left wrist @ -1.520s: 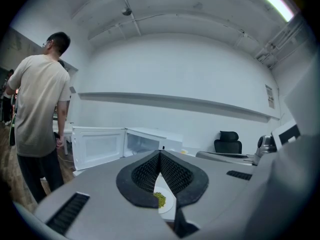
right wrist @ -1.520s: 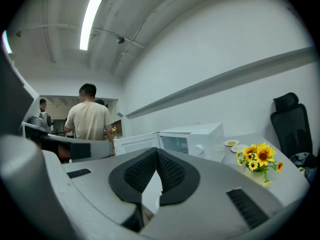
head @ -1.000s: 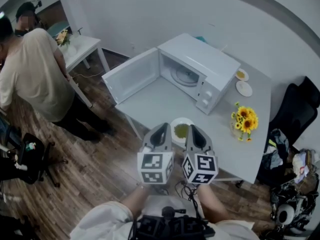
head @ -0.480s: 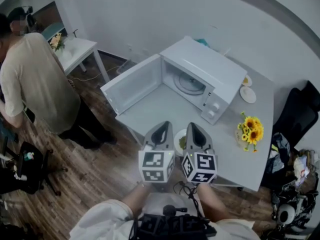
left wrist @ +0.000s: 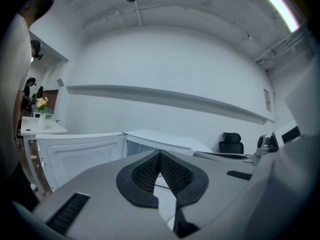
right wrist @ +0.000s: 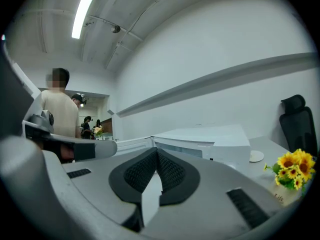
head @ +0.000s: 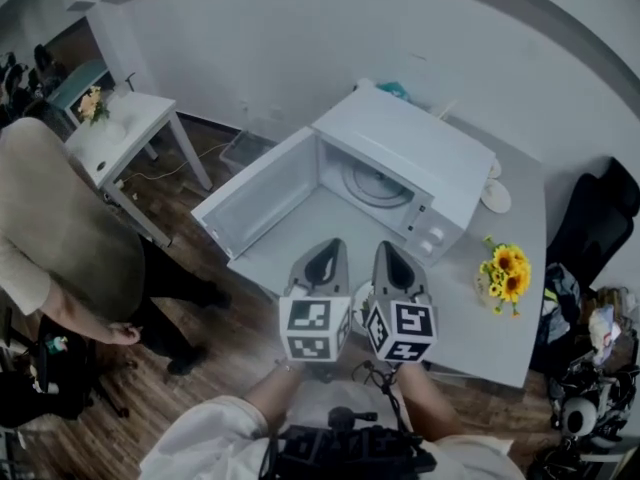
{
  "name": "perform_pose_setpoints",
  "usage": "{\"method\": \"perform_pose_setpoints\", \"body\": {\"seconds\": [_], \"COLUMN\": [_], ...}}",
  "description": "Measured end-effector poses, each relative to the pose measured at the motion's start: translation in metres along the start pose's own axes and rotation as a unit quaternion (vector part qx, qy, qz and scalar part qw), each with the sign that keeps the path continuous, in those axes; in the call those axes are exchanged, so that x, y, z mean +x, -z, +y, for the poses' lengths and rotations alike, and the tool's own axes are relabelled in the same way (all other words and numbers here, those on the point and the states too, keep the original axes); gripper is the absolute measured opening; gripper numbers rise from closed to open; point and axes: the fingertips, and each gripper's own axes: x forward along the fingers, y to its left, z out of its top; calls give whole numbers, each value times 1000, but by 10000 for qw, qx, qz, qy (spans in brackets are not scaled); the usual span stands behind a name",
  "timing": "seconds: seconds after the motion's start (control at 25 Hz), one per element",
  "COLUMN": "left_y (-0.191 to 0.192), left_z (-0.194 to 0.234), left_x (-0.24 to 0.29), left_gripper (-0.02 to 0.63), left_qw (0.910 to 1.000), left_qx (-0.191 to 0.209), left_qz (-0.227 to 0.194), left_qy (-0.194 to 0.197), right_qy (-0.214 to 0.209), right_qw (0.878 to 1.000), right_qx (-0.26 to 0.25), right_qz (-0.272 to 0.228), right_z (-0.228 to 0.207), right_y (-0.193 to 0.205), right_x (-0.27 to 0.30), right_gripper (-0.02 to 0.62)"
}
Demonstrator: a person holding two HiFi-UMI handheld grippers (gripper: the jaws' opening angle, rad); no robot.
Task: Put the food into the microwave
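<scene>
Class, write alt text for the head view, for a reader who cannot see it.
Seen from above, a white microwave stands on a grey table with its door swung open. The left gripper and right gripper hover side by side before it, a plate showing between them; sunflowers sit to the right, a person stands left.

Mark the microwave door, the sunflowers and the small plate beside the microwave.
Microwave door (head: 258, 200): head view, middle of its open inner panel.
Sunflowers (head: 508, 271): head view, on the yellow blooms.
Plate (head: 497, 197): head view, on its visible white face.
</scene>
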Motion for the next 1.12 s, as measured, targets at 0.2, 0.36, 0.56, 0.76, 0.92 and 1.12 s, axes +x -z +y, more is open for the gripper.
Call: {"method": "perform_pose_setpoints", "body": {"seconds": [0.2, 0.36, 0.56, 0.76, 0.92, 1.12], "left_y": [-10, -17, -12, 5, 13, 24], "left_z": [14, 22, 21, 8, 1, -3], "left_x": [22, 42, 61, 79, 86, 88], "left_gripper": [9, 9, 9, 9, 9, 9], "left_qw": [9998, 9993, 9979, 9964, 9953, 9946], "left_qx": [74, 126, 152, 110, 107, 42], "left_qz": [5, 8, 128, 347, 497, 592], "left_qy": [174, 350, 617, 767, 827, 853], "right_qy": [118, 271, 545, 688, 737, 722], "right_qw": [9999, 9996, 9984, 9975, 9970, 9969], "right_qx": [-12, 3, 104, 156, 255, 300], "right_qz": [-68, -115, -149, -44, -6, 52], "right_z": [3, 2, -7, -23, -34, -41], "right_y": [-9, -13, -14, -5, -2, 6], "right_x": [26, 46, 56, 60, 61, 58], "right_gripper": [21, 21, 21, 21, 21, 21]}}
